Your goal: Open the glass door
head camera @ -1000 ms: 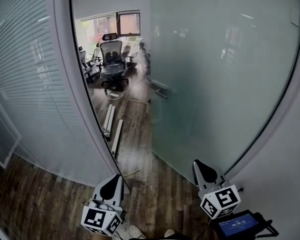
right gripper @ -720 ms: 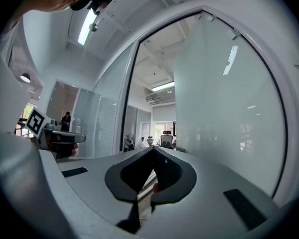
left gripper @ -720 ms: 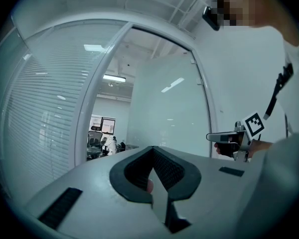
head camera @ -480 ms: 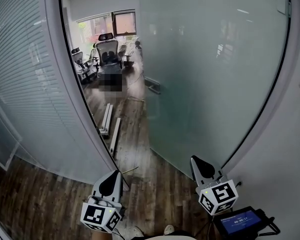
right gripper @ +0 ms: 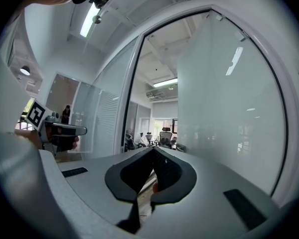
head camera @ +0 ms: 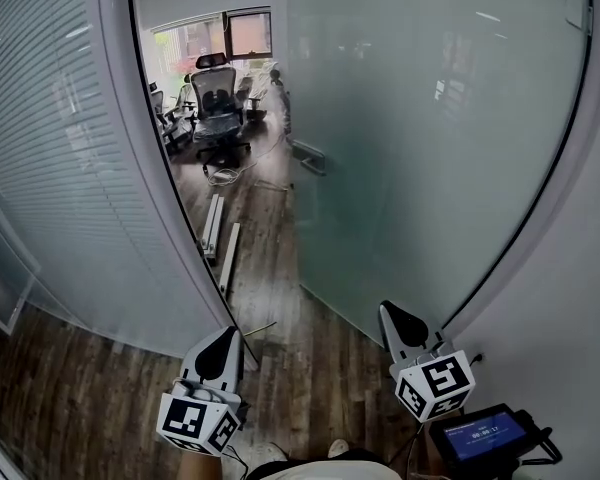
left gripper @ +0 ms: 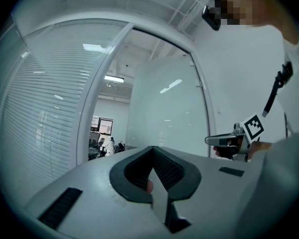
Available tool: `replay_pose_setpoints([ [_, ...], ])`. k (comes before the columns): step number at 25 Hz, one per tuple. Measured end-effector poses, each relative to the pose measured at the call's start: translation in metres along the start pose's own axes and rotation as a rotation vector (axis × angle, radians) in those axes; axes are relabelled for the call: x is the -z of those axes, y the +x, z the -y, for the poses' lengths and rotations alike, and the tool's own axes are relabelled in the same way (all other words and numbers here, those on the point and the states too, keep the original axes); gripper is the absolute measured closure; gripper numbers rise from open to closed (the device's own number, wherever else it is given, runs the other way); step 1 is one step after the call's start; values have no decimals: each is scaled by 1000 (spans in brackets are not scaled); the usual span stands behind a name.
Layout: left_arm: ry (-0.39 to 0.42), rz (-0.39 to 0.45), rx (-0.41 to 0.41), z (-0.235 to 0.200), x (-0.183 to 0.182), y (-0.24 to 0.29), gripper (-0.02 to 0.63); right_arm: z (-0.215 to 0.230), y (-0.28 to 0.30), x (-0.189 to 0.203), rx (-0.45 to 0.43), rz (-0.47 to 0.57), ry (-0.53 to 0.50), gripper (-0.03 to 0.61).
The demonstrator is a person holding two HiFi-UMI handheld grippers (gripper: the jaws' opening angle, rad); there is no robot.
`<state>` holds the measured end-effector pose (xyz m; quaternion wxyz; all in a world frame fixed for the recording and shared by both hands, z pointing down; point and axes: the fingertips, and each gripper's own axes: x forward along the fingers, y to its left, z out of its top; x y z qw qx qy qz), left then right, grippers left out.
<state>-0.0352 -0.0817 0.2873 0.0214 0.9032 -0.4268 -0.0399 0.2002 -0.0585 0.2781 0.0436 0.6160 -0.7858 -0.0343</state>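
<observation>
The frosted glass door stands swung away from you into the far room, with its free edge and metal handle well apart from both sets of fingers. Your right gripper sits near you, in front of the door's lower part. Your left gripper sits just beside the foot of the white door frame and faces the open gap. Both grippers have their jaws pressed together on nothing, and neither touches the glass.

You have one door, one handle and two grippers. The floor is dark wooden planks, with two pale rails lying on it past the doorway. A striped glass partition fills the left. A black mesh office chair stands in the far room, and the chairs behind it are too small to count.
</observation>
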Motion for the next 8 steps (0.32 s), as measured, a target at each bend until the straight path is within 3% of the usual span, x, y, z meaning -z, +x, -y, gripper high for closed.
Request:
replay_pose_setpoints([
  [8,0,-6,10,-3,-1,2,614,0,3,-3,9,-8,-3,578],
])
